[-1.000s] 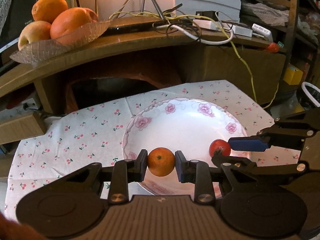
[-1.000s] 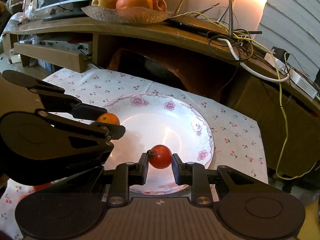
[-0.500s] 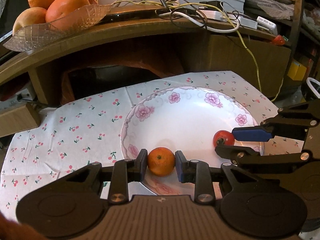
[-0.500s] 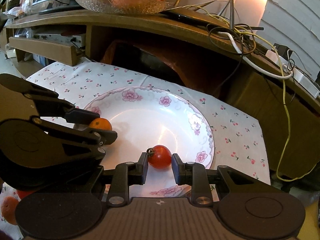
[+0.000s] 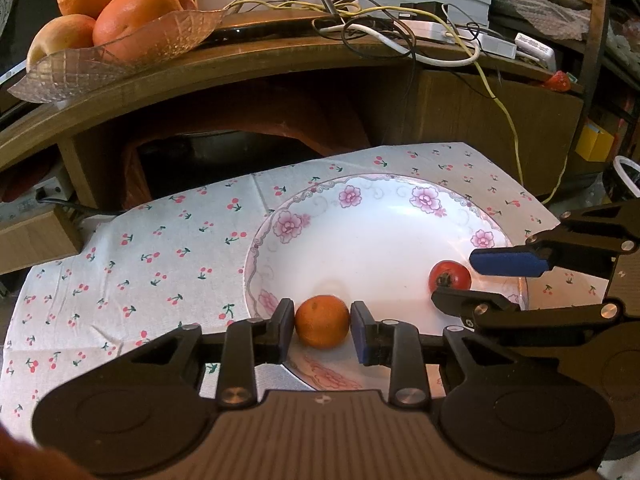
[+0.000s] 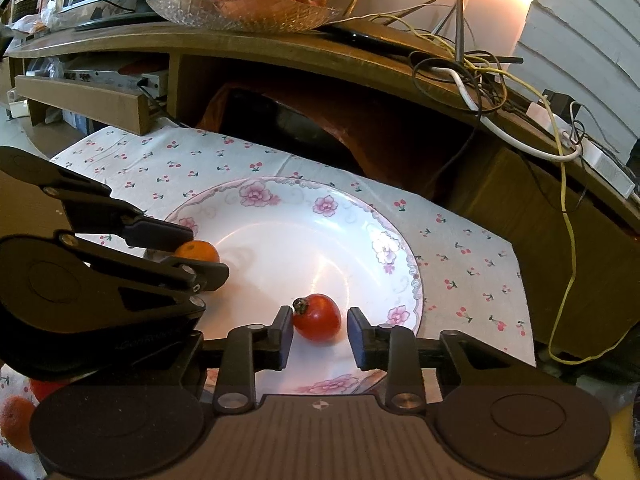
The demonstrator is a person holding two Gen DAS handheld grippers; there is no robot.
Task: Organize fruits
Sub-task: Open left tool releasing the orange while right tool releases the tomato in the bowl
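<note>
A small orange [image 5: 322,321] rests on the near rim side of the white flowered plate [image 5: 360,208], between the fingers of my left gripper [image 5: 322,332], which stand slightly apart from it. A small red tomato [image 6: 317,317] lies on the plate [image 6: 280,200] between the fingers of my right gripper [image 6: 320,334], with a clear gap on its right side. Both grippers have opened. The tomato [image 5: 449,277] and right gripper [image 5: 476,280] show at the right in the left wrist view; the orange [image 6: 198,251] and left gripper [image 6: 192,252] show at the left in the right wrist view.
The plate sits on a cherry-print cloth [image 5: 132,248]. A wooden shelf [image 5: 240,60] behind holds a glass bowl of oranges and apples [image 5: 116,12] and tangled cables [image 5: 400,36]. More fruit [image 6: 18,424] lies at the lower left of the right wrist view.
Both grippers came down to the plate and opened a little. The orange and the tomato now rest on the plate, let go.
</note>
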